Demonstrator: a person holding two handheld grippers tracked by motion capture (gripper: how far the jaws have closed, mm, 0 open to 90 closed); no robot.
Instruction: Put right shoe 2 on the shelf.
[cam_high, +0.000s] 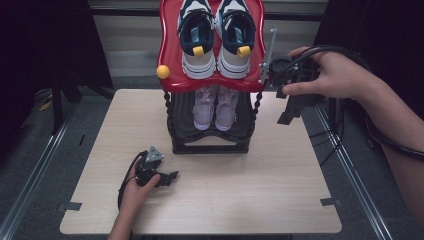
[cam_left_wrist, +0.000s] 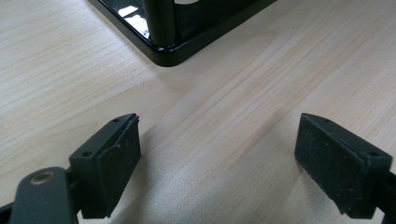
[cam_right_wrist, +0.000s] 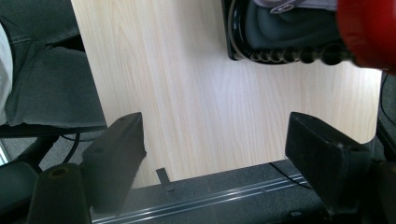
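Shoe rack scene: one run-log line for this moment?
left gripper: open, on table | right gripper: open, empty, beside shoe rack | both shelves: shoes

One two-tier shoe rack (cam_high: 210, 145) stands on one wooden table (cam_high: 250, 195). Four shoes sit on it: two navy-and-white sneakers (cam_high: 197, 37) on the red top shelf (cam_high: 170, 55), two pale lilac sneakers (cam_high: 205, 107) on the black lower shelf (cam_high: 182, 120). One yellow ball (cam_high: 163, 71) caps a corner; two grippers, left gripper (cam_high: 167, 177) and right gripper (cam_high: 292, 107)
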